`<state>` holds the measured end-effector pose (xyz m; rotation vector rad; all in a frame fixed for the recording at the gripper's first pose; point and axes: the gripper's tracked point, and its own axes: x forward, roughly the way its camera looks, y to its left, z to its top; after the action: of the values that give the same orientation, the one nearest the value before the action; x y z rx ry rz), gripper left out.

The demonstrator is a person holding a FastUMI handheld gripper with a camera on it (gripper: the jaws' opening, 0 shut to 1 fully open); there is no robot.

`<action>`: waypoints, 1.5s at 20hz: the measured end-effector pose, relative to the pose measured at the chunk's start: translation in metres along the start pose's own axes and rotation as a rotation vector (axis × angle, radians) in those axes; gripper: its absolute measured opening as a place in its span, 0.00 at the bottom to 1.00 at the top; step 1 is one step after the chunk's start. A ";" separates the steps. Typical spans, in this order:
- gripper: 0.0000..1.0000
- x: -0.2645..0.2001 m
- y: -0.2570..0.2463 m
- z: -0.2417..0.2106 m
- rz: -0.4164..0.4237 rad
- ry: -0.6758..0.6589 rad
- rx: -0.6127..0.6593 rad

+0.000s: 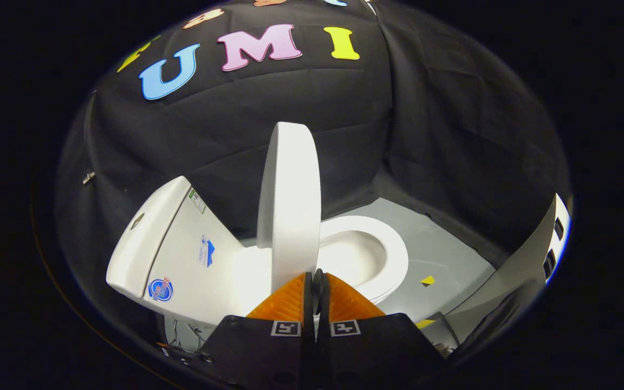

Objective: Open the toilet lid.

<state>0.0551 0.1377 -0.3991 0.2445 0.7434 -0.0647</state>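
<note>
Staged test booth, not a real bathroom. A white toilet [268, 260] with cistern [166, 249] stands on a plain grey floor [442, 254] marked with yellow tape [427, 280]. Creased black cloth [442, 135] hangs as the wall behind. No tiling or plumbing fittings can be made out.

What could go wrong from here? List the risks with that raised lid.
1. The white oval plastic toilet lid stands about upright, short of the white ceramic cistern. If released, it may drop back onto the white seat ring.
2. The gripper looks shut, fingers nearly together at the lid's lower edge. Whether they pinch it is unclear, so it could slip.
3. Pushing too hard may bang the lid against the cistern.
</note>
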 end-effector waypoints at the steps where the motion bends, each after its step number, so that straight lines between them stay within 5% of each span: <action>1: 0.05 -0.003 0.007 0.002 -0.002 -0.012 -0.010; 18: 0.05 -0.037 0.148 -0.020 0.024 -0.163 -0.291; 30: 0.05 -0.049 0.180 -0.036 0.020 -0.186 -0.402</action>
<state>0.0218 0.3198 -0.3560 -0.1361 0.5545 0.0805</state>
